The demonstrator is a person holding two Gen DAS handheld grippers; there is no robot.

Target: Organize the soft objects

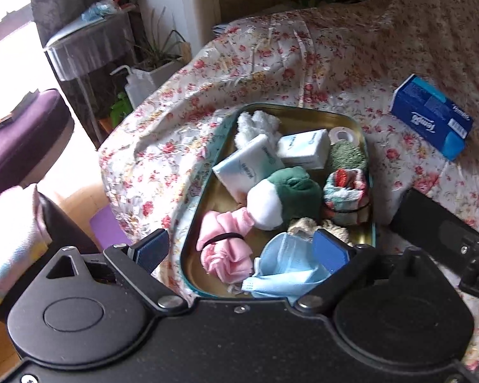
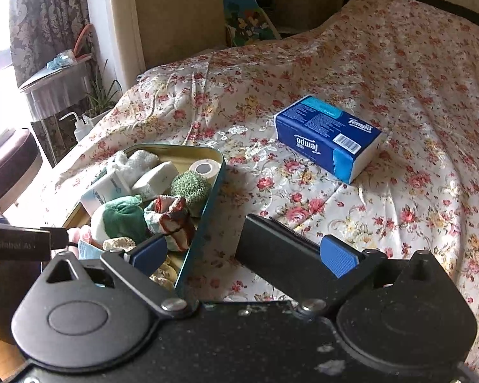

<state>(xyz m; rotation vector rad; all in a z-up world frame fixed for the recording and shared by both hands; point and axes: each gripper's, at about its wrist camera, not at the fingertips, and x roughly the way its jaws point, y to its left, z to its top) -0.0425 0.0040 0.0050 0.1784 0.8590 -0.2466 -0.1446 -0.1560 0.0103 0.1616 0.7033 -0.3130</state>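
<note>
Task looked nearly done: tin tray (image 1: 365, 146) near the bed's left edge was already packed w/ soft stuff: pink cloth (image 1: 223, 252), blue mask (image 1: 284, 271), green/white plush (image 1: 281, 198), rolled socks (image 1: 346, 198), tissue packs (image 1: 249, 162), tape roll (image 1: 343, 134). Tempo tissue pack (image 2: 329, 137) was still out mid-bed, well apart from the tray, prob. the last item. Left gripper (image 1: 242, 252) and right gripper (image 2: 246, 255) were both wide open, holding nothing. Black object (image 2: 271, 242) beside the tray: couldn't ID.

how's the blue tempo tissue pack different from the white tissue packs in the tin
The blue Tempo pack lies alone on the floral bedspread, outside the tin; the white packs sit inside it, leaning among soft items. The Tempo pack looks larger and is dark blue; the white ones are smaller and pale with faint print. All are rectangular wrapped packs.
</note>
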